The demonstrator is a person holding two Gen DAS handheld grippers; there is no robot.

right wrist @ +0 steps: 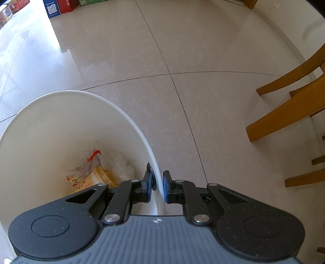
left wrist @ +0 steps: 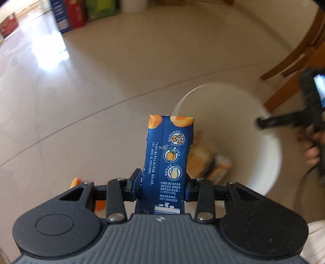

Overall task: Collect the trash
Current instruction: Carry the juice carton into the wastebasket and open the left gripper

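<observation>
My left gripper [left wrist: 162, 182] is shut on a blue juice carton [left wrist: 168, 158] with orange fruit pictures, held upright above the tiled floor. Just right of it stands the white trash bin [left wrist: 264, 146], blurred, with yellow and orange wrappers [left wrist: 203, 162] inside. In the left wrist view my right gripper [left wrist: 262, 122] reaches over the bin's right rim, held by a hand [left wrist: 310, 150]. My right gripper [right wrist: 158, 185] is shut on the white bin's rim [right wrist: 158, 172], one pad inside the wall and one outside. Inside the bin lie a yellow packet [right wrist: 87, 180] and clear plastic wrap [right wrist: 121, 164].
Wooden chair legs [right wrist: 284, 115] stand to the right on the beige tiled floor [right wrist: 182, 50]. Blue, red and green boxes [left wrist: 77, 14] line the far wall. An orange scrap [left wrist: 76, 181] shows on the floor beside the left gripper's left finger.
</observation>
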